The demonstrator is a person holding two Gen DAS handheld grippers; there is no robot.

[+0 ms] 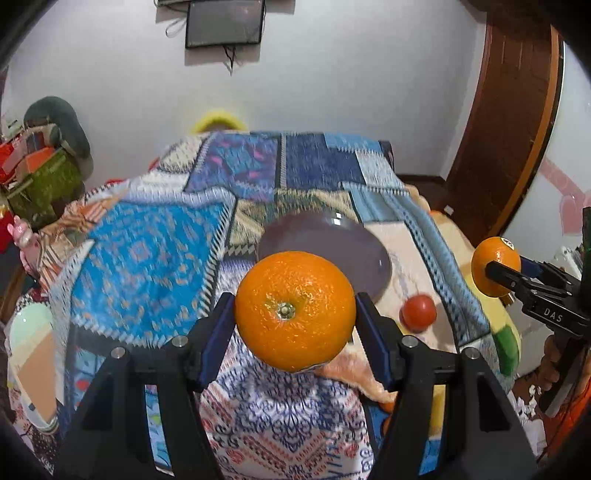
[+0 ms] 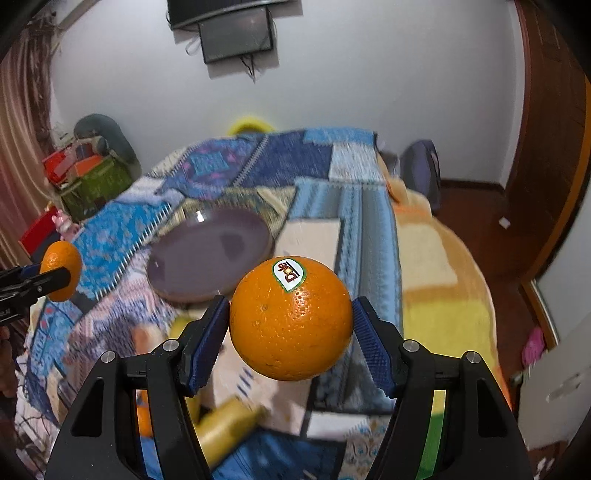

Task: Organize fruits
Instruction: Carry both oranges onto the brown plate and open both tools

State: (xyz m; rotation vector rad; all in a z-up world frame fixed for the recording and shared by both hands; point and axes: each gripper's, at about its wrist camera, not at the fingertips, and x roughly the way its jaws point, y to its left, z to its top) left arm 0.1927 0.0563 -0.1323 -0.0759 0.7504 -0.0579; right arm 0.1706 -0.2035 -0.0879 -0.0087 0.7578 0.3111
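**Two oranges held above the patterned bed, plate between them**

The left gripper (image 1: 295, 314) was pinching a stem-up orange (image 1: 294, 311) between its blue pads, pressed against both flanks of the fruit. It hung above the patchwork blanket (image 1: 147, 258), just in front of the near rim of the grey plate (image 1: 332, 240). The plate lay flat on the blanket with bare room on its surface and cloth all round it.

The right gripper (image 2: 291, 321) was clamped on a stickered orange (image 2: 291, 319), the label facing up toward the far side. From this view the same grey plate (image 2: 210, 254) sat ahead and to the left, its near edge close to the fruit but below it. Each gripper showed at the margin of the other's view, well apart, with the plate roughly between them.

A small red tomato (image 1: 418, 313) rested on the pale cloth just right of the plate's near rim, apart from it. A yellow banana (image 2: 225, 424) lay low on the bed beneath the right gripper. A green fruit (image 1: 508, 349), cut off at the blanket's right edge, could not be identified. Beyond that edge the bed dropped to a dark wooden floor (image 2: 480, 221). A wall-mounted screen (image 1: 225, 22) hung above the far end.
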